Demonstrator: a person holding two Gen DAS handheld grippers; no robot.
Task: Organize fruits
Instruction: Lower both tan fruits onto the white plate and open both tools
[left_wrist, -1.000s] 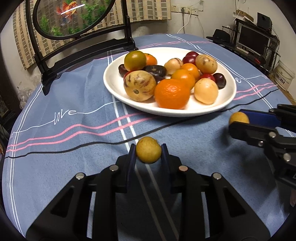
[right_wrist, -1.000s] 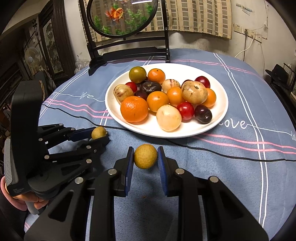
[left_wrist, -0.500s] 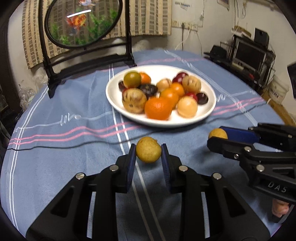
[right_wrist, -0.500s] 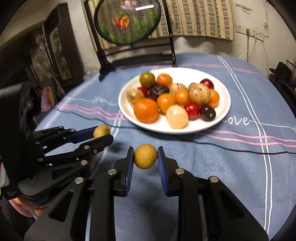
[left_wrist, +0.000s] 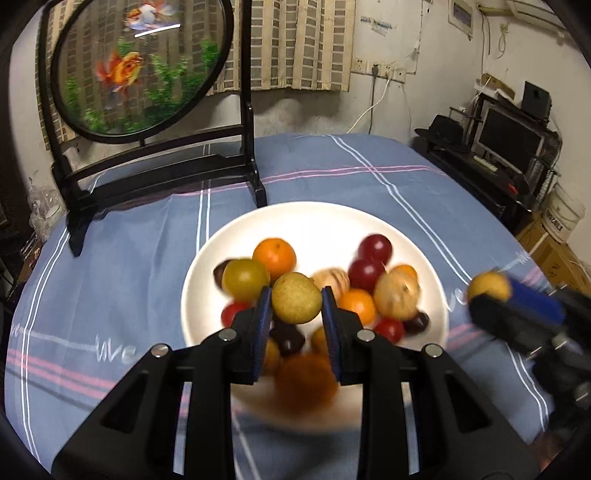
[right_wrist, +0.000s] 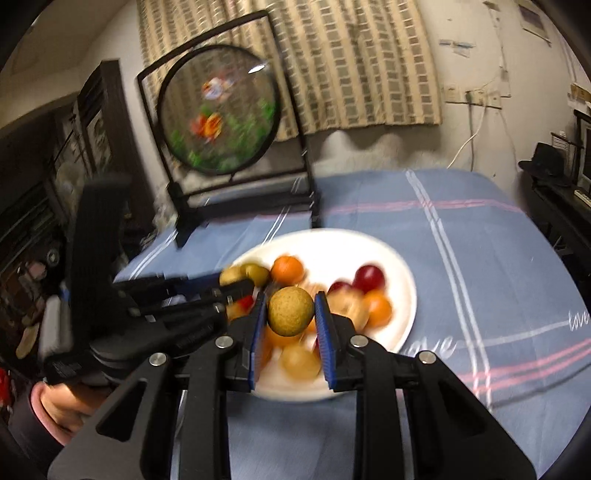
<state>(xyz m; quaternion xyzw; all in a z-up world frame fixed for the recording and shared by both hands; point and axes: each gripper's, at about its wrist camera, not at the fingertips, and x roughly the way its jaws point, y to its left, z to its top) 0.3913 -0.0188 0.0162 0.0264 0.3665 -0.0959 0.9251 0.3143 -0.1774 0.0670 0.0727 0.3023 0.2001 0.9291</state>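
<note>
My left gripper (left_wrist: 296, 308) is shut on a small yellow-green round fruit (left_wrist: 295, 302) and holds it above the near half of the white plate (left_wrist: 314, 221). The plate holds several oranges, red plums and tan fruits. My right gripper (right_wrist: 290, 314) is shut on a similar brownish-yellow round fruit (right_wrist: 290, 311), also above the plate (right_wrist: 384, 258). The right gripper shows in the left wrist view (left_wrist: 491, 291) at the plate's right edge. The left gripper shows in the right wrist view (right_wrist: 231, 282) at the plate's left edge. Both views are motion-blurred.
The plate sits on a round table with a blue striped cloth (left_wrist: 129, 258). A black-framed round goldfish screen (left_wrist: 136, 66) stands at the table's far left. Shelves with a monitor (left_wrist: 513, 140) stand to the right of the table.
Both grippers have risen and moved forward from in front of the plate to above it, each still holding its fruit.
</note>
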